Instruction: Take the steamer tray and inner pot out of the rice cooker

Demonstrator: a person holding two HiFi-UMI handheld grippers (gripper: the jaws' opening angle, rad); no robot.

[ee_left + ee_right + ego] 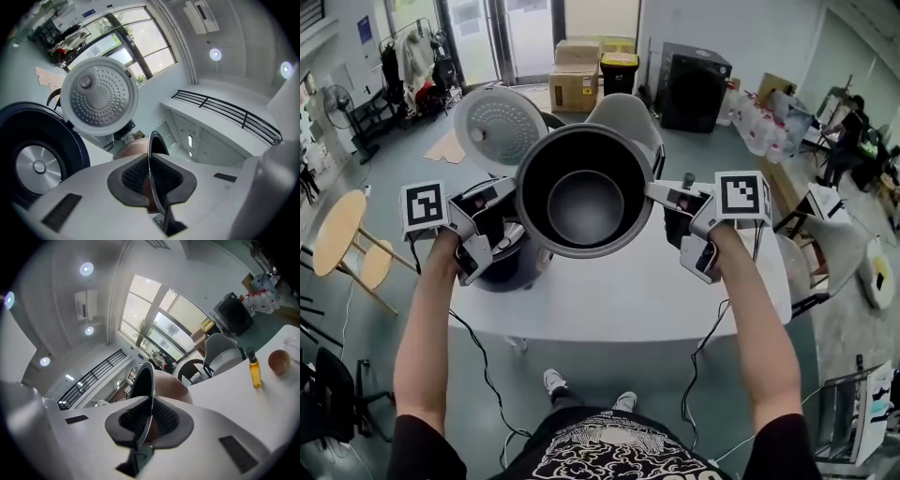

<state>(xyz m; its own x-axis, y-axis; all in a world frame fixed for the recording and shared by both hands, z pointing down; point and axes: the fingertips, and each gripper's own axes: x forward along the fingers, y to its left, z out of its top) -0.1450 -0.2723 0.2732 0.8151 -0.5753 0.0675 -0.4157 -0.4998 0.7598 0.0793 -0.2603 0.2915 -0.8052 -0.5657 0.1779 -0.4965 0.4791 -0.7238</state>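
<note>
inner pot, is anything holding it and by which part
Both grippers hold the inner pot by its thin rim: the left gripper is clamped on the rim's left side, the right gripper on the opposite side.

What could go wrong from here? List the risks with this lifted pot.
The left tongs and right tongs pinch only the thin rim of the dark round metal inner pot, so it may slip or tip.
The raised white lid of the dark rice cooker stands close beside the pot; a swing could knock it.
A small yellow bottle stands on the white table and could be toppled on set-down.
</note>
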